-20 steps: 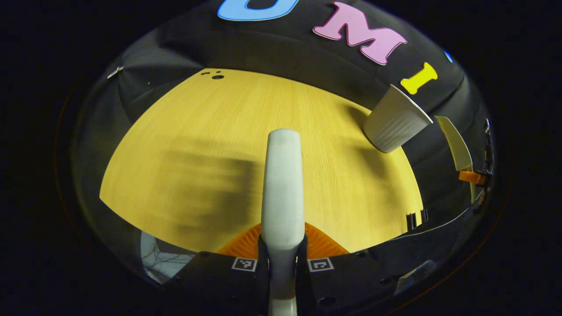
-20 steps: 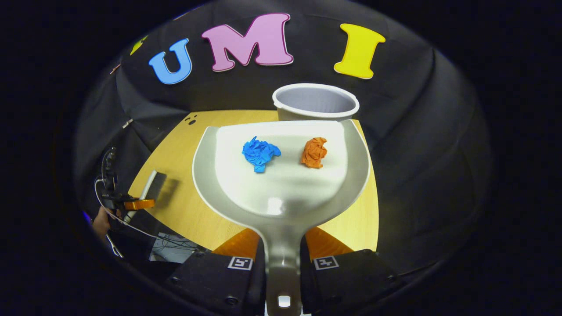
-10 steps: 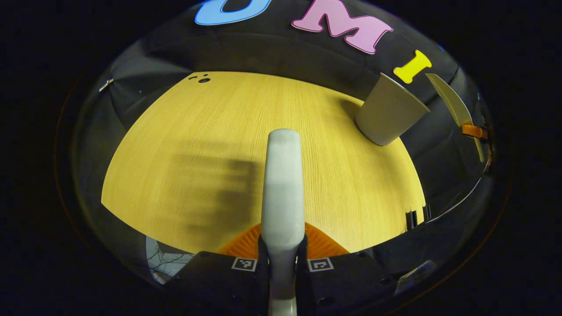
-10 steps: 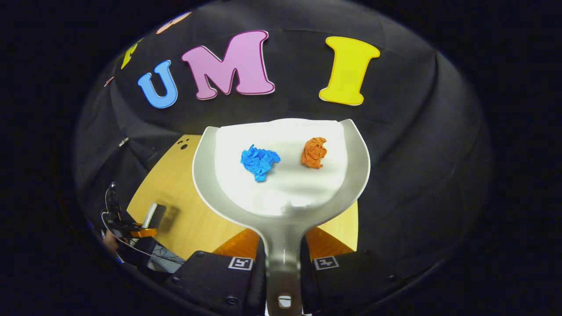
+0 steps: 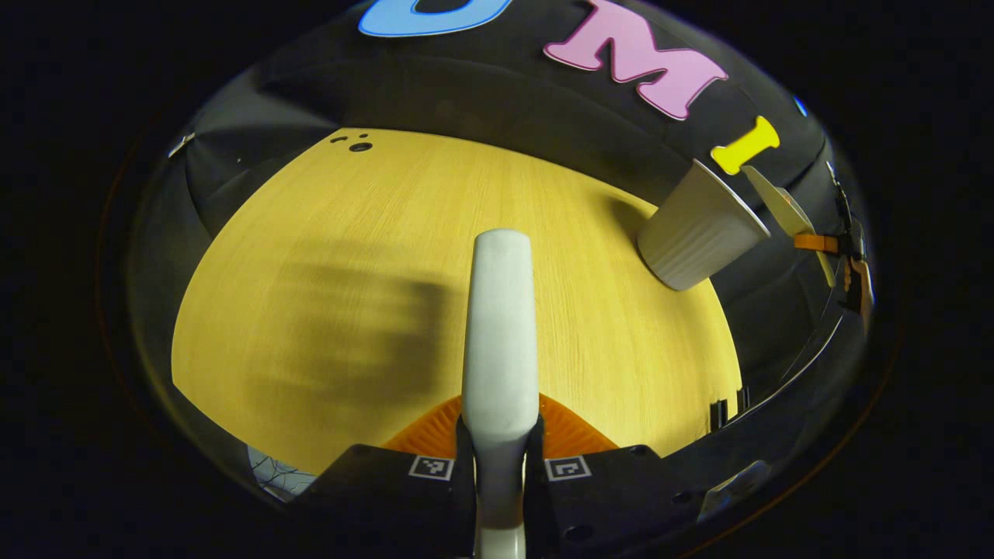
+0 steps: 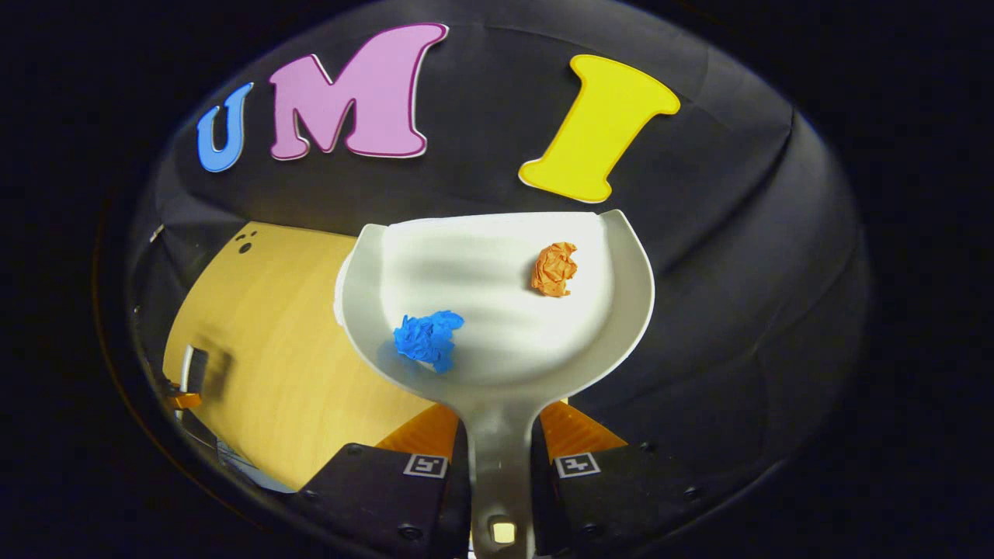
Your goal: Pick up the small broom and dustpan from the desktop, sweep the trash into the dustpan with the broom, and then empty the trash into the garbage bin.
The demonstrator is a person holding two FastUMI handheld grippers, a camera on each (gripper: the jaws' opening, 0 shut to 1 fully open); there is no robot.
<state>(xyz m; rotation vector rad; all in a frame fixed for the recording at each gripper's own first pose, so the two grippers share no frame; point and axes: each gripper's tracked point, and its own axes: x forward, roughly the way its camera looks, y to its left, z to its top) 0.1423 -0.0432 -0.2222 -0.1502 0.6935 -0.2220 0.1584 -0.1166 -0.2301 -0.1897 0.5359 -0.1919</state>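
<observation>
My left gripper (image 5: pixel 499 433) is shut on the small white broom (image 5: pixel 498 326), which points out over the wooden table (image 5: pixel 349 256). The white garbage bin (image 5: pixel 697 230) stands at the table's far right. The white dustpan (image 5: pixel 783 208) hangs edge-on just above and beyond the bin's rim. In the right gripper view my right gripper (image 6: pixel 501 436) is shut on the dustpan's handle. The dustpan (image 6: pixel 497 353) is tilted, lower on its left. A blue paper ball (image 6: pixel 427 340) lies near its left rear wall and an orange paper ball (image 6: pixel 554 269) near the front right.
Small dark holes (image 5: pixel 359 146) mark the table's far left corner. The table's right edge runs just past the bin. The left gripper (image 6: pixel 180 397) with the broom (image 6: pixel 191 369) shows at the far left over the table (image 6: pixel 264 349).
The dustpan has been lifted and tipped to its left. The blue ball slid back and left in it; the orange one stayed. The bin went from sight behind the pan.
</observation>
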